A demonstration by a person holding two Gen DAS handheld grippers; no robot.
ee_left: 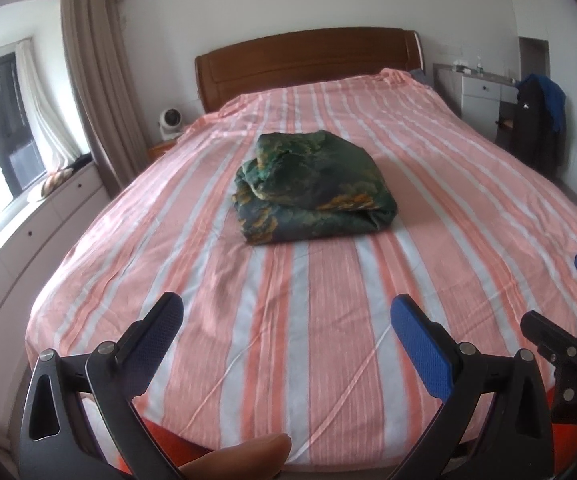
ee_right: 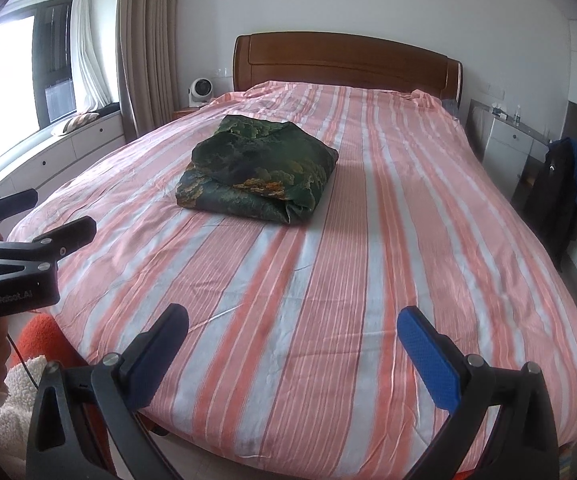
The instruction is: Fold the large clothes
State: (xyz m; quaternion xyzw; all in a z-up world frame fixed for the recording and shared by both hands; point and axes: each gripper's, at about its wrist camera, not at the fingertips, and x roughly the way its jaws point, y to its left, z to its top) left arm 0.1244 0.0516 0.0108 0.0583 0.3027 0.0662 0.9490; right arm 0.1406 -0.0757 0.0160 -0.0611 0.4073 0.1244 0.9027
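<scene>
A dark green garment with a gold and orange leafy print (ee_left: 313,189) lies folded into a thick, roughly square bundle on the middle of a wide bed covered by a pink, orange and white striped sheet (ee_left: 288,320), a little towards the headboard end. The bundle rests flat on the sheet, with its rounded fold facing the foot of the bed. Both claws hover over the foot of the bed, well apart from the bundle and touching nothing. The left claw (ee_left: 286,322) is released, its two blue textured pads spread wide with only striped sheet between them; a fingertip of the person's hand (ee_left: 244,456) shows at the bottom edge of the left wrist view. The right claw (ee_right: 293,338) is likewise released, its pads wide apart and empty. In the right wrist view the left claw (ee_right: 35,216) appears at the left edge, beside the bed. Behind the bed stands a brown wooden headboard (ee_left: 308,66). A small white round fan (ee_right: 200,90) sits on a bedside stand left of the headboard, near long beige curtains (ee_right: 146,48) and a window. To the right, dark and blue clothing (ee_right: 566,188) hangs beside a white drawer unit (ee_right: 506,142).
</scene>
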